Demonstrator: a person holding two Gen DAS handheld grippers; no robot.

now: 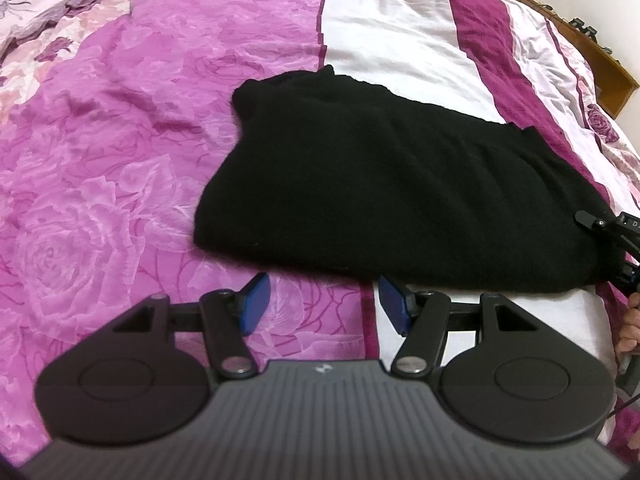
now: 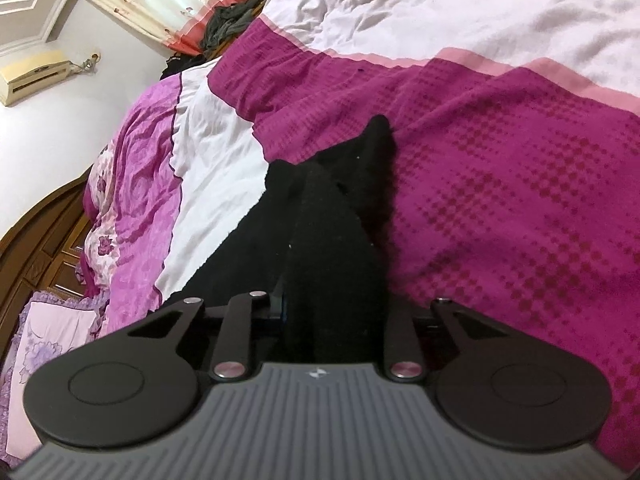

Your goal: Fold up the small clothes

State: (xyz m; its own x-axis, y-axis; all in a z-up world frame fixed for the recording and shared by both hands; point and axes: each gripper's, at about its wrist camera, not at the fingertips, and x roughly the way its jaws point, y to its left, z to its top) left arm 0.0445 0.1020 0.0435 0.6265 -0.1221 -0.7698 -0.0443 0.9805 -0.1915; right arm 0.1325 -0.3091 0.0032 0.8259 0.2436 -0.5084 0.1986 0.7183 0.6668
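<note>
In the left wrist view, the left claw (image 1: 320,300) is seen spread wide and empty, its blue pads (image 1: 254,300) held just short of the near edge of a black knitted garment (image 1: 380,200). The garment lies on the bed (image 1: 120,160), across the seam where the pink rose-printed cover meets a white panel, and it appears already doubled over once. The claw is judged to be kept back so that the near hem can be taken next. At the right edge of this view the right claw (image 1: 612,240) is glimpsed against the garment's right end, with part of a hand (image 1: 630,328) behind it.

In the right wrist view, the right claw (image 2: 332,312) is closed on a bunched fold of the black garment (image 2: 340,220), which fills the gap between the arms and hides the pads almost wholly. The end seems to be pinched so that the cloth is held taut and steady for the other side. Beyond it, a dark magenta woven blanket (image 2: 500,180) is spread, and a heap of dark clothes (image 2: 232,24) rests at the far end of the bed near a curtain (image 2: 160,0). An air conditioner (image 2: 32,76) is mounted on the wall. Nothing is seen to bar the fold; only the rumpled cover beneath could drag on the cloth.
</note>
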